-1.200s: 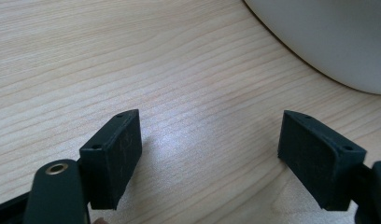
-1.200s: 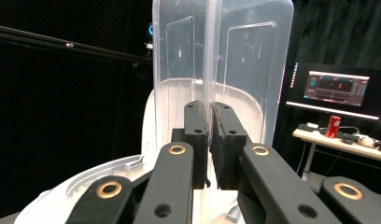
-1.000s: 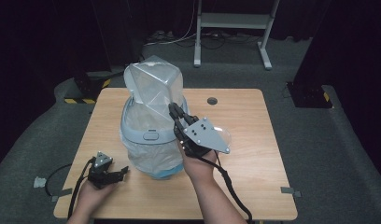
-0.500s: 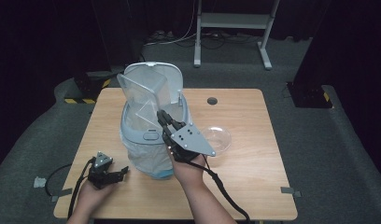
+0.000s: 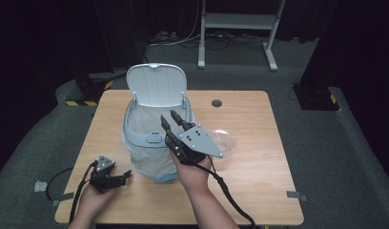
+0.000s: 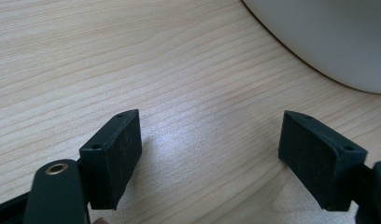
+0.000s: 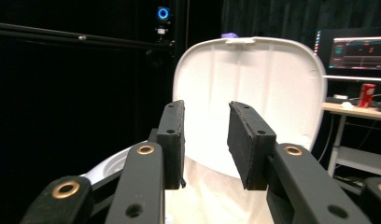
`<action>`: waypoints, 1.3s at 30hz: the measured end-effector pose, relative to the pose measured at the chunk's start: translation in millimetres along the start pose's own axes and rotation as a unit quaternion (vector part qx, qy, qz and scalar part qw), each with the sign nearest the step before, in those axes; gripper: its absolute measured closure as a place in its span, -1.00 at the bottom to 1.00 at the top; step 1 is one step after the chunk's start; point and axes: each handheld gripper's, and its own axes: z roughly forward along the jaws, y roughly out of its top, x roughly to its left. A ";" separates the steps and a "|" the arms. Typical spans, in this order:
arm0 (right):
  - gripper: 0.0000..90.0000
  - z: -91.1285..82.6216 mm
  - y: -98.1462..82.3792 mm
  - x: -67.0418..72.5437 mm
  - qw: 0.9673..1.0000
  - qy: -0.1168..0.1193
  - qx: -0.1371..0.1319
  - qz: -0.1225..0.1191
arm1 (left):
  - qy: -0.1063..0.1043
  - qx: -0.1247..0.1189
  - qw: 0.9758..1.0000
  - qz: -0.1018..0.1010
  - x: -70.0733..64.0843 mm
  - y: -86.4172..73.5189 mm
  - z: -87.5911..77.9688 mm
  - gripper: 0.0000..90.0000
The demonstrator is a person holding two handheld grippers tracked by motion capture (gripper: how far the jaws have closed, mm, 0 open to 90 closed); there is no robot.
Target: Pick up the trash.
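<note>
A white and pale blue bin [image 5: 152, 157] with a bag lining stands on the wooden table [image 5: 264, 176], left of centre. Its white lid [image 5: 157, 86] stands upright at the back, hinged open. My right gripper [image 5: 168, 116] hovers over the bin's mouth and points toward the lid [image 7: 272, 84]. Its jaws have just been opening, and there is only a narrow empty gap between them [image 7: 207, 112]. My left gripper [image 5: 124, 177] lies on the table at the front left, open and empty [image 6: 212, 121], with the bin's wall [image 6: 328, 37] just beyond it.
A clear plastic bowl [image 5: 222, 140] sits on the table just right of the bin. A round cable hole [image 5: 216, 103] lies near the far edge. A metal stand [image 5: 238, 21] and dark floor are beyond the table.
The bin's lid has swung up and back from a tilted, half-raised position to fully upright. My right gripper has let go of it and shifted left over the bin mouth. The left gripper stayed put.
</note>
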 end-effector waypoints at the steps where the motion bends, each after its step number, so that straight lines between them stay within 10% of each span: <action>1: 0.48 -1.3 0.0 -1.7 1.000 -0.002 0.000 -0.001 | 0.000 0.000 1.000 0.000 0.0 0.0 0.0 -0.52; 22: 0.48 -43.1 -20.2 -40.9 0.997 -0.054 0.046 -0.031 | 0.001 0.000 1.000 0.001 -0.3 0.3 0.3 -0.52; 39: 0.46 -64.7 -73.7 -66.1 0.990 -0.088 0.110 -0.014 | 0.002 0.000 1.000 -0.001 -0.5 0.3 0.4 -0.52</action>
